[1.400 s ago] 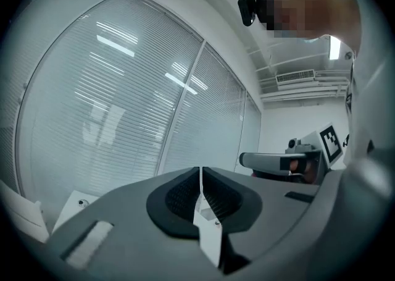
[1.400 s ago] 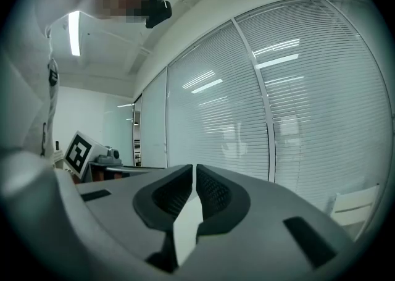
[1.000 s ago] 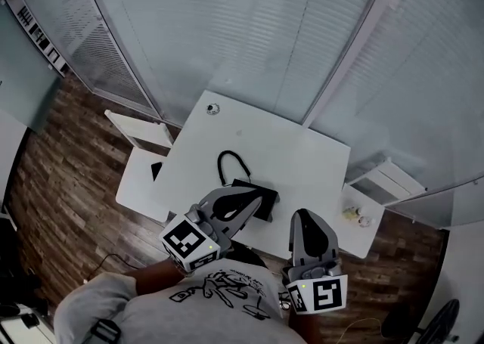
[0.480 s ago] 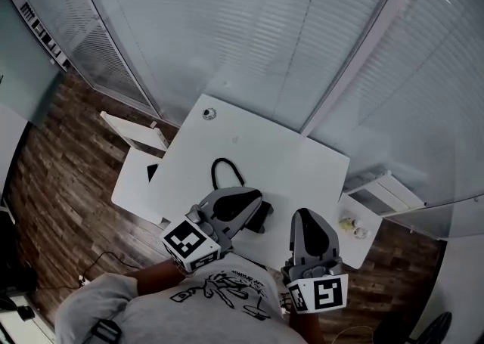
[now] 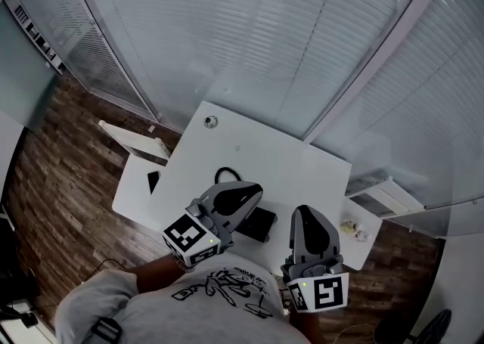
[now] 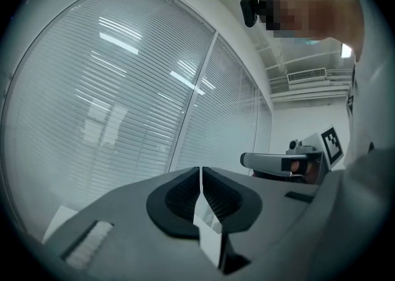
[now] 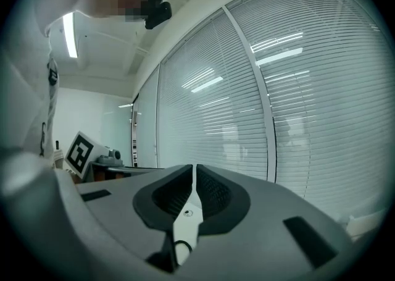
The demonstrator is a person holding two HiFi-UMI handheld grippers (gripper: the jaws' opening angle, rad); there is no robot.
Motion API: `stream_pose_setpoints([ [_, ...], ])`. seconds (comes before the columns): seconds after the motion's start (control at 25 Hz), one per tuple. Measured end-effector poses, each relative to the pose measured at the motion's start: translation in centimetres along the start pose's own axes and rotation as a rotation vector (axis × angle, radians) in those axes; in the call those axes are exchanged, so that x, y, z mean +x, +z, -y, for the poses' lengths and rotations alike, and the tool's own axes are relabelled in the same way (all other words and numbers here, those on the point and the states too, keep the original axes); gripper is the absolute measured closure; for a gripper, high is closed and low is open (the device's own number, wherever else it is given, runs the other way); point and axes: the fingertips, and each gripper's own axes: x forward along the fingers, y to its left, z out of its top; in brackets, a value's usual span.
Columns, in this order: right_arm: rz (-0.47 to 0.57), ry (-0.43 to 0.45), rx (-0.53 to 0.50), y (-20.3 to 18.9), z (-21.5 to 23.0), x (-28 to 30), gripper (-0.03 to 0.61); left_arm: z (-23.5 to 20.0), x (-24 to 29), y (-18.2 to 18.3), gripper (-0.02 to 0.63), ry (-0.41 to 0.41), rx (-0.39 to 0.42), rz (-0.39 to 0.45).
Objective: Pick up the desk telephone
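Observation:
In the head view the black desk telephone point(image 5: 259, 224) lies near the front edge of the white table point(image 5: 302, 161). Its black cord point(image 5: 224, 175) loops toward the table's middle. My left gripper point(image 5: 248, 188) hangs level above the phone's left part and hides it; its jaws are shut on nothing. My right gripper point(image 5: 304, 215) is held level just right of the phone, also shut and empty. Both gripper views look out at window blinds over the shut left gripper point(image 6: 200, 178) and right gripper point(image 7: 192, 178); neither shows the phone.
A small round fitting point(image 5: 211, 121) sits at the table's far left corner. A lower white side table point(image 5: 134, 193) with a dark flat item point(image 5: 154, 181) stands to the left. A white shelf point(image 5: 355, 229) with small items is at the right. Glass walls with blinds enclose the far side.
Both grippers have moved forward together over the table's front edge. The left one now covers more of the telephone. Both sets of jaws stayed shut.

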Motion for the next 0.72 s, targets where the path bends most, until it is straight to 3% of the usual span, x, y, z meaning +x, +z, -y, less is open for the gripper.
stream_pose_setpoints([
  [0.44,-0.033,-0.024,0.009,-1.4,-0.3,1.2,0.561,-1.9,-0.3,-1.3,0.598,-0.016,-0.028,-0.035],
  [0.72,-0.116,-0.018,0.062,-5.7,-0.1,1.4,0.560,-3.6,-0.7,-5.7,0.597,-0.006,-0.086,-0.131],
])
